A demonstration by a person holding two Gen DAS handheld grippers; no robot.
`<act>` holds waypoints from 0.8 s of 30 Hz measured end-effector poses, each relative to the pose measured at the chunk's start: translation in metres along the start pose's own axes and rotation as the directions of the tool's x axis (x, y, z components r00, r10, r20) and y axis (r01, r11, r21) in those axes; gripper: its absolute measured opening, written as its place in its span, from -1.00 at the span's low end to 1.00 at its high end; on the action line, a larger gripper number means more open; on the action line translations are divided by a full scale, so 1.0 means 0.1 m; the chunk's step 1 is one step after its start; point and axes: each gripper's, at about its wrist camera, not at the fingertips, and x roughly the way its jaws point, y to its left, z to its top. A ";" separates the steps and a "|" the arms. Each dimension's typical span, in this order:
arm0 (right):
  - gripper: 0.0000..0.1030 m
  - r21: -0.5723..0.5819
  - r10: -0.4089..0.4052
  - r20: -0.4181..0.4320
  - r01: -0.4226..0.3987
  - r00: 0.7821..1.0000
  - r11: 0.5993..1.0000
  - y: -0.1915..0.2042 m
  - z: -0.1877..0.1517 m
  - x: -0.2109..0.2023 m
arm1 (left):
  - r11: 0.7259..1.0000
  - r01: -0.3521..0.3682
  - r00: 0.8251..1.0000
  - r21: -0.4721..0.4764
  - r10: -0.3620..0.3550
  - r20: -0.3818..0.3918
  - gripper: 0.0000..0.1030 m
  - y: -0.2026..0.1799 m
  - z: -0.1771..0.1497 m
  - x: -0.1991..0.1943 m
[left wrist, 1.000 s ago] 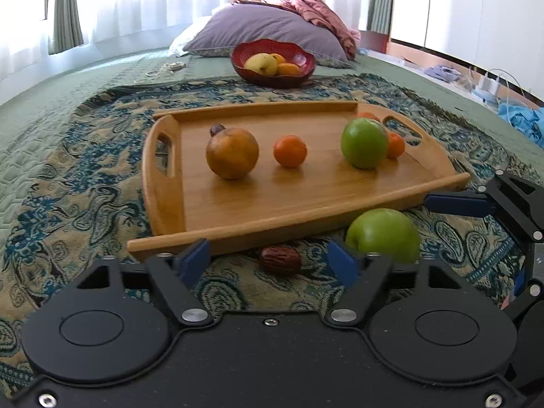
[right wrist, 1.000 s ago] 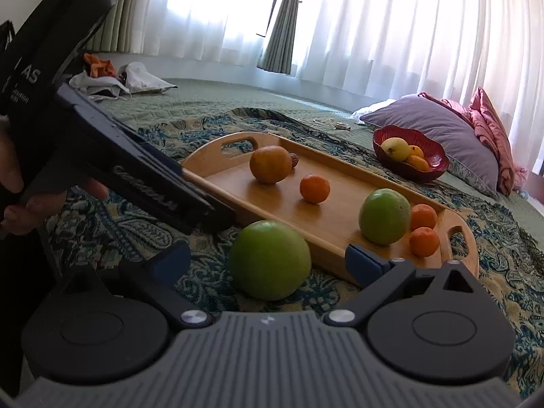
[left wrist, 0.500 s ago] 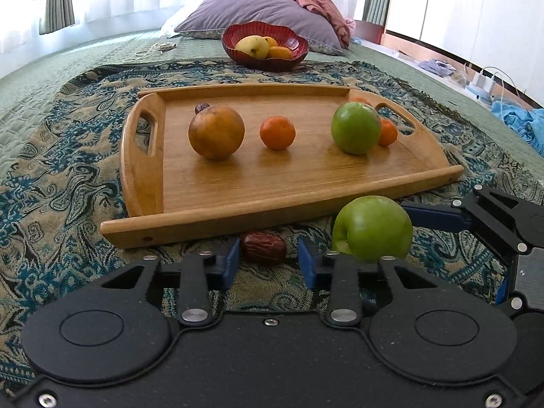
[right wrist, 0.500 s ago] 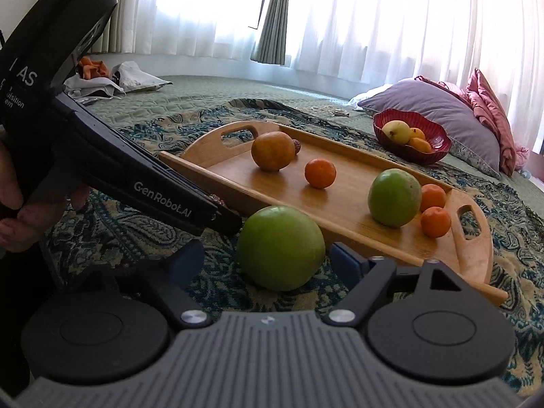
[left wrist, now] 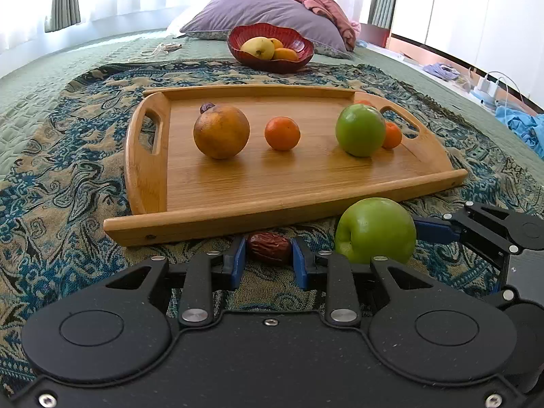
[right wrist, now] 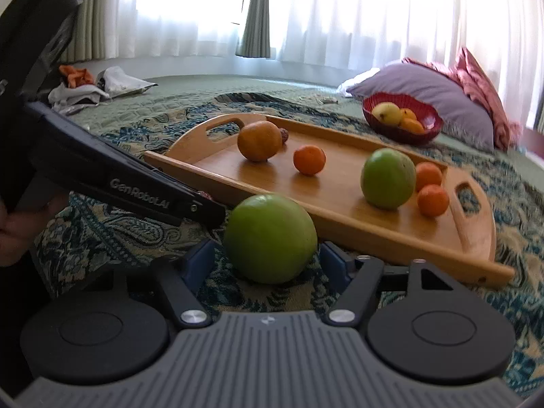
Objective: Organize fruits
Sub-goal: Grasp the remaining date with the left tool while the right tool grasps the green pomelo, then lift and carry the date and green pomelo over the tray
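A wooden tray [left wrist: 210, 183] lies on the patterned cloth and holds a brownish orange [left wrist: 221, 131], a tangerine [left wrist: 282, 133], a green apple [left wrist: 360, 130] and more tangerines [right wrist: 432, 200]. My left gripper [left wrist: 268, 258] is shut on a red date [left wrist: 268, 244] lying on the cloth in front of the tray. A second green apple [right wrist: 270, 238] sits on the cloth between the fingers of my right gripper [right wrist: 268, 265], whose blue pads stand close beside it, still a little apart. The apple also shows in the left wrist view [left wrist: 375, 229].
A red bowl [left wrist: 272, 47] with yellow and orange fruit stands beyond the tray, before a purple pillow [left wrist: 265, 10]. Another date [left wrist: 206, 107] hides behind the brownish orange. Clothes [right wrist: 85, 85] lie far left. The left gripper body [right wrist: 112, 183] crosses the right wrist view.
My left gripper moved forward and closed its fingers onto the date. My right gripper moved forward around the green apple and narrowed its opening.
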 end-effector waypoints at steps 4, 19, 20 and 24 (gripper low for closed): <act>0.39 0.050 0.006 -0.006 -0.006 1.000 0.999 -0.06 0.00 0.01 | 1.000 0.000 1.000 -0.001 0.000 0.000 -0.47 0.00 0.00 0.00; 0.18 0.091 -0.011 0.047 0.006 0.999 0.996 -0.09 0.01 -0.08 | 1.000 -0.013 0.998 -0.006 0.014 0.069 -0.47 -0.01 0.11 -0.17; 0.18 0.094 -0.013 0.051 0.009 0.999 0.996 -0.09 0.01 -0.10 | 1.000 -0.012 0.997 -0.010 0.012 0.073 -0.47 -0.01 0.12 -0.17; 0.18 0.108 -0.033 0.072 0.025 0.997 0.994 -0.14 0.05 -0.14 | 1.000 -0.012 0.996 -0.021 0.014 0.090 -0.47 0.01 0.20 -0.19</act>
